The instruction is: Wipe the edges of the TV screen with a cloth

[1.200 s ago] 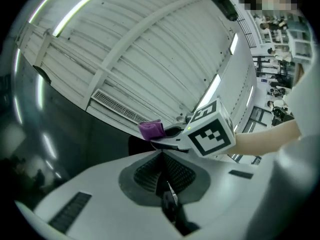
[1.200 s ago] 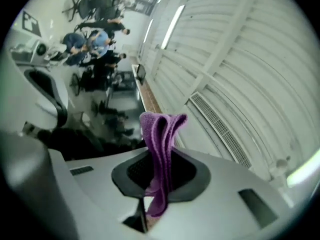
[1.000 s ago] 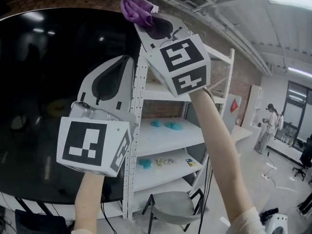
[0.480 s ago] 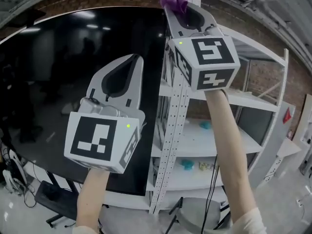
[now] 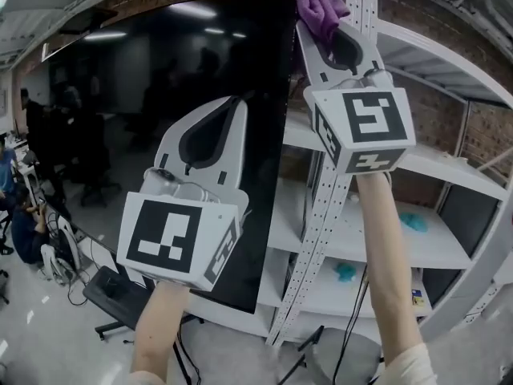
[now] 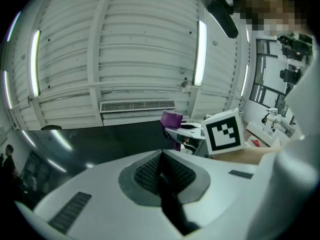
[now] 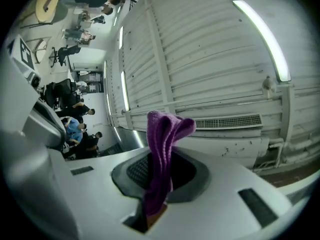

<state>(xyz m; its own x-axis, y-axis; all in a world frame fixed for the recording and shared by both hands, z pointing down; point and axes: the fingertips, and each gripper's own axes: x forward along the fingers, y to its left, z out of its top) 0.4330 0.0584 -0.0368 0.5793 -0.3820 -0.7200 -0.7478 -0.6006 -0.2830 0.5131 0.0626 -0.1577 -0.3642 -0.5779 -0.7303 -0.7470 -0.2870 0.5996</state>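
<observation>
Up top, our right hand-held gripper [image 5: 327, 24] is clamped on a purple cloth [image 5: 319, 2]. The cloth sticks up past the jaw tips in a folded bunch, just beside the upper right corner of the TV screen [image 5: 120, 111]; we cannot tell whether it touches the edge. Our left hand-held gripper [image 5: 231, 107] has its jaws pressed together with nothing between them. It hangs lower, in front of the right part of the dark screen. Beside the screen stands a white shelf rack [image 5: 321, 207]. Its shelves carry a few teal lumps [image 5: 414, 221] and a small flat item we cannot make out. Both bare forearms reach upward, the right arm [image 5: 385, 247] stretched higher than the left arm [image 5: 160, 327].
</observation>
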